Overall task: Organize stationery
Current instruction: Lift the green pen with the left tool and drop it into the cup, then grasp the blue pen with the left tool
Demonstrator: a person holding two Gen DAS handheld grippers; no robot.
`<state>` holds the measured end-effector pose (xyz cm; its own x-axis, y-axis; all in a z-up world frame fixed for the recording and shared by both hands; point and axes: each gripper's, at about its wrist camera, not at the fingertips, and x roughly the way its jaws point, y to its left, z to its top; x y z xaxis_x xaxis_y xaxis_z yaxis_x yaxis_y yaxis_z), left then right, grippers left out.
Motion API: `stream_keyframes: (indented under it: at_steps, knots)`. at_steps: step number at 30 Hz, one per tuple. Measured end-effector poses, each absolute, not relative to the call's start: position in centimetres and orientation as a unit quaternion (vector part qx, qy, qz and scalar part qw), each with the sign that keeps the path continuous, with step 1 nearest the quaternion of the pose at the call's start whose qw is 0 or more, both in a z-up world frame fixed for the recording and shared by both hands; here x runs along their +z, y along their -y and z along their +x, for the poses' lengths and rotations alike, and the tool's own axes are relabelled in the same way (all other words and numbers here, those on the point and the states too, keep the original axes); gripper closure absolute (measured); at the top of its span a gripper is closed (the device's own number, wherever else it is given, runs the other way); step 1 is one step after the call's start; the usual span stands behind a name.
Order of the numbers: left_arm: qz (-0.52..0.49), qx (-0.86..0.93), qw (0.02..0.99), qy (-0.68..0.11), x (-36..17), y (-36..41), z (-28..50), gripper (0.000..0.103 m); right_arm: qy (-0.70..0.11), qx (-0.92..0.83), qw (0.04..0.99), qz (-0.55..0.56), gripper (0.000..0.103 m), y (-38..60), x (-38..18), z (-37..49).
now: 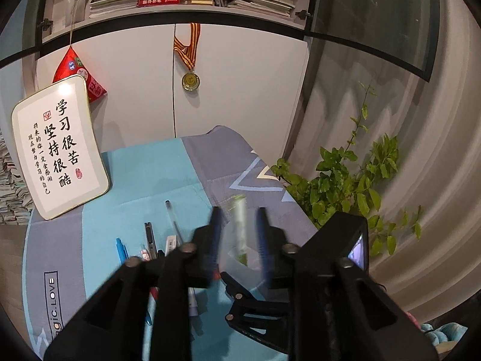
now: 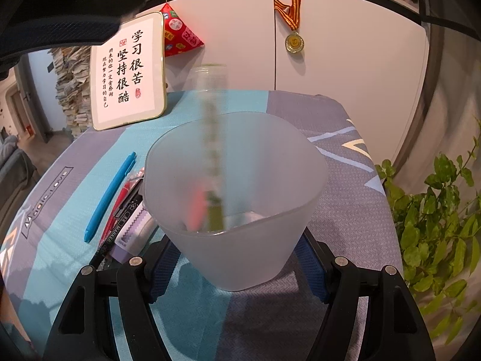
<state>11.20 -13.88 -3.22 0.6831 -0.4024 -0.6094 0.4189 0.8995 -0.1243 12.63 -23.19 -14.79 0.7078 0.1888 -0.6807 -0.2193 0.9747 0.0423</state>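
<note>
A frosted plastic cup (image 2: 237, 198) stands on the patterned cloth, gripped between my right gripper's (image 2: 237, 266) blue pads. A blurred green-patterned pen (image 2: 212, 138) stands in the cup beside a blurred orange-red pen (image 2: 197, 210). In the left wrist view my left gripper (image 1: 239, 219) is open above the cup (image 1: 240, 267), its blue fingers either side of the green pen (image 1: 240, 222) without touching it. A blue pen (image 2: 109, 195), a red pen (image 2: 120, 204), a black marker (image 2: 120, 228) and a white-purple item (image 2: 132, 231) lie left of the cup.
A framed calligraphy sign (image 2: 129, 72) leans at the back left. White cabinet doors with a medal (image 2: 294, 42) stand behind. A leafy plant (image 2: 436, 225) is off the table's right edge. A clear pen (image 1: 173, 219) and dark clip (image 1: 149, 237) lie on the cloth.
</note>
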Motion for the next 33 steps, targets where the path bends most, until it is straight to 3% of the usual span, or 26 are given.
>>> stream_keyframes:
  at_steps: [7, 11, 18, 33]
  knots:
    - [0.016, -0.186, 0.941, -0.283, -1.7, 10.9, 10.1, 0.053, -0.366, 0.110, 0.924, -0.022, 0.030, 23.2, -14.8, 12.6]
    - [0.012, -0.135, 0.947, -0.292, -2.8, 7.7, 11.1, 0.050, -0.366, 0.108, 0.924, -0.024, 0.030, 23.1, -14.9, 12.6]
    - [-0.043, -0.065, 0.929, -0.361, -6.7, 2.6, 14.1, 0.053, -0.368, 0.105, 0.924, -0.028, 0.030, 22.9, -15.0, 12.6]
    - [-0.041, -0.044, 0.889, -0.454, -13.5, 3.5, 20.2, 0.073, -0.374, 0.104, 0.921, -0.028, 0.030, 22.9, -15.2, 12.7]
